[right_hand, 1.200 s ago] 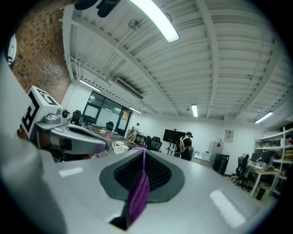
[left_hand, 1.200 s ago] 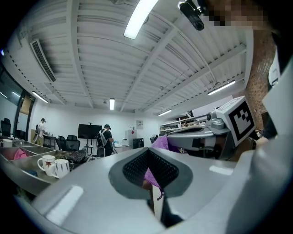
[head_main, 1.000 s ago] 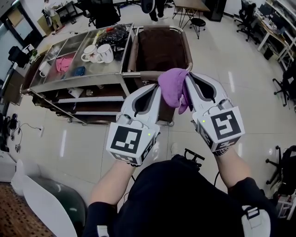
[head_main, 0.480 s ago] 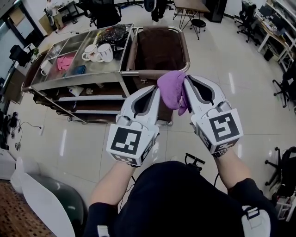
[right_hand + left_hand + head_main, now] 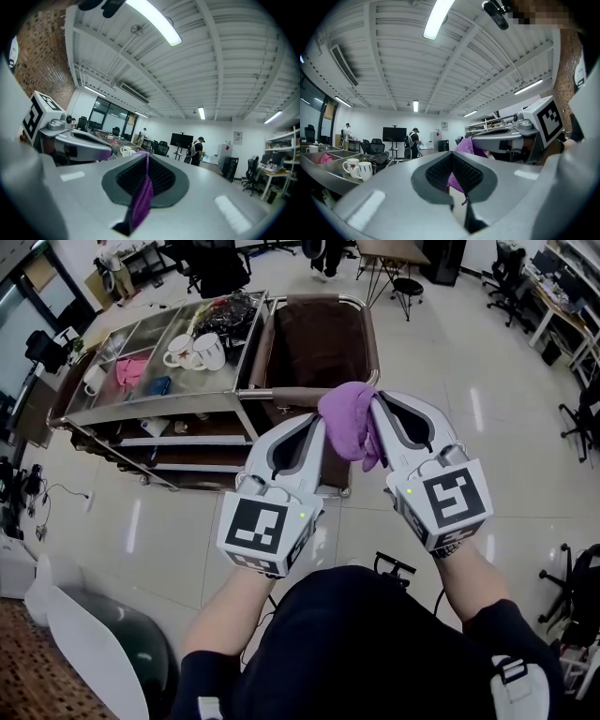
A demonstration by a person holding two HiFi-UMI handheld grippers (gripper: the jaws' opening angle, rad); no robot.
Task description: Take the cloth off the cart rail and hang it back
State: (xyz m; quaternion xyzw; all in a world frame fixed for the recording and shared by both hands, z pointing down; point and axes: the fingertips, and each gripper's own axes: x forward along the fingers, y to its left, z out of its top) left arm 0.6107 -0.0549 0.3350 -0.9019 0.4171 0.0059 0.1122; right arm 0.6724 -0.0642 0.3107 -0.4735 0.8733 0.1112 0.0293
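A purple cloth (image 5: 348, 420) hangs bunched in the air between my two grippers, just in front of the cart's near rail (image 5: 298, 390). My left gripper (image 5: 317, 425) is shut on the cloth's left side. My right gripper (image 5: 377, 407) is shut on its right side. In the left gripper view a strip of the cloth (image 5: 455, 181) is pinched in the closed jaws, with more of it bulging past the tips. In the right gripper view a purple fold (image 5: 142, 198) runs down through the closed jaws. Both grippers point about level, side by side.
The steel cart (image 5: 159, 395) stands ahead with two white cups (image 5: 195, 348), a pink cloth (image 5: 130, 369) and a dark bundle in its top trays, and a brown bag compartment (image 5: 323, 343) on its right end. Office chairs, desks and people stand farther off.
Both grippers have shifted slightly together with the cloth still held between them. Their grips look the same.
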